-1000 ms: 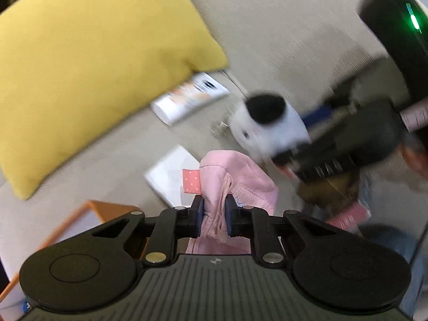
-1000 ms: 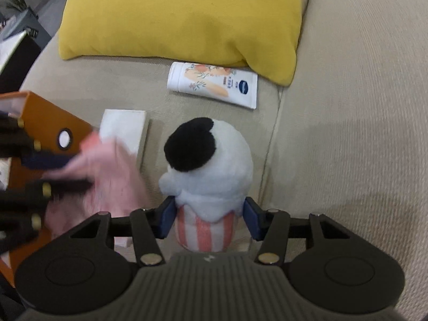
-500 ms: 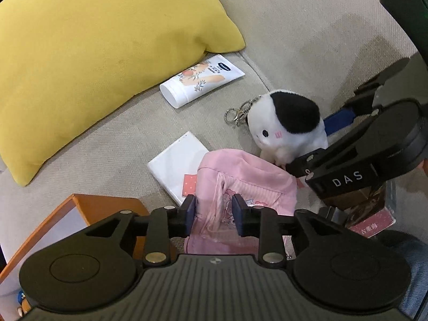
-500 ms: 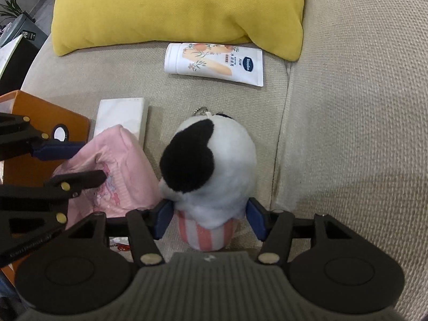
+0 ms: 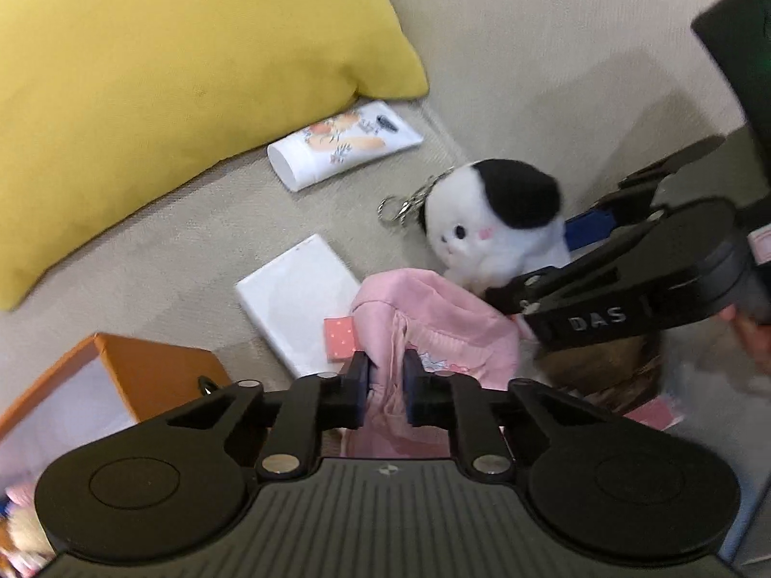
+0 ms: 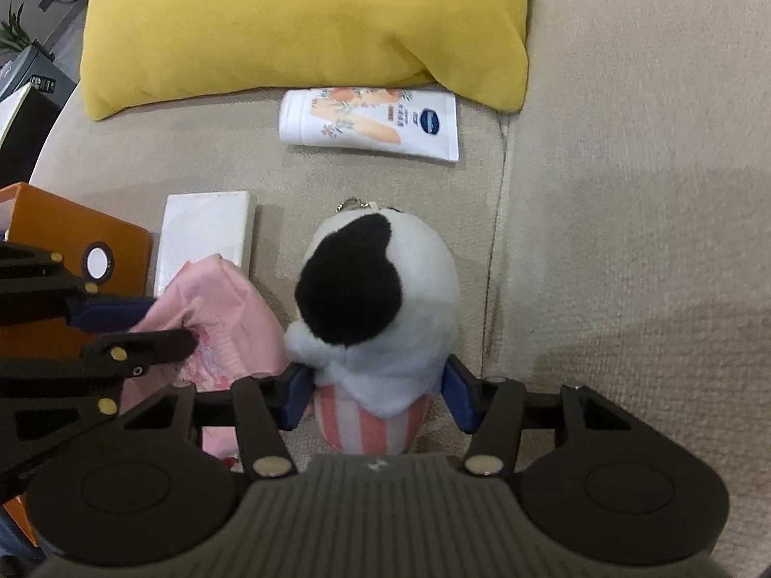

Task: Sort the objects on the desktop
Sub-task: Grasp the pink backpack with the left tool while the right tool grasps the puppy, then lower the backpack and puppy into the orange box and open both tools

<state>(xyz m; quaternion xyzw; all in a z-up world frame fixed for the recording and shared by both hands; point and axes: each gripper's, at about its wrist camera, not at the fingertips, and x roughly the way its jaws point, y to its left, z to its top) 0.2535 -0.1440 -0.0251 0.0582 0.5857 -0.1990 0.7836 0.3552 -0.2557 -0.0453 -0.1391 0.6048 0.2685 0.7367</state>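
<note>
From the left wrist, the left gripper (image 5: 385, 375) has just been closing and pinches the pink pouch (image 5: 433, 332); only this view shows the plush toy (image 5: 496, 226) face. From the right wrist, the right gripper (image 6: 378, 397) clasps the toy's striped base, pouch to its left.

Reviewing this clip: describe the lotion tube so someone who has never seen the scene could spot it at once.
Find the big yellow cushion at the back of the beige sofa seat. The lotion tube lies flat just below its lower edge, beyond the black-and-white plush toy. Unlike the plain white packet nearby, it carries an orange floral print and a blue oval logo.
</note>
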